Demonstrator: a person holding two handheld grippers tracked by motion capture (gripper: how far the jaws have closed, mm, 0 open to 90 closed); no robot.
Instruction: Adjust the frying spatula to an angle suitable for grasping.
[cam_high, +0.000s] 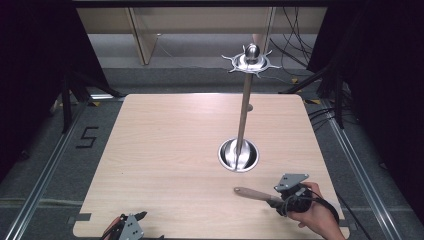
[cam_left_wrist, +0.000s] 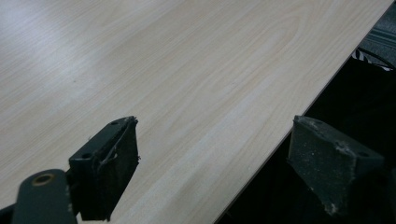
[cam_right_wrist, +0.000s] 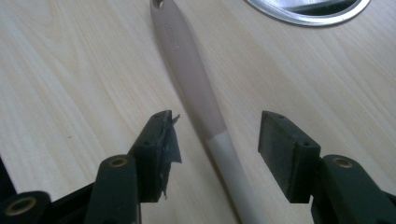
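Observation:
A utensil with a pale pink-beige handle (cam_high: 252, 193) lies flat on the wooden table (cam_high: 165, 150), near the front right. My right gripper (cam_high: 274, 200), held in a hand, straddles the handle from its right end. In the right gripper view the handle (cam_right_wrist: 187, 60) runs up between the two jaws, turning white (cam_right_wrist: 226, 154) where it passes the pads. A gap shows on each side, so the right gripper (cam_right_wrist: 215, 140) is open around it. My left gripper (cam_high: 137, 216) rests at the table's front left edge. Its jaws stand wide apart with nothing between them (cam_left_wrist: 212, 149).
A metal stand rises behind the utensil: a round shiny base (cam_high: 239, 155), a thin pole (cam_high: 245, 107) and a top disc with hooks (cam_high: 251, 61). The base's rim (cam_right_wrist: 303, 11) lies just beyond the handle's tip. Dark floor, rails and cables surround the table.

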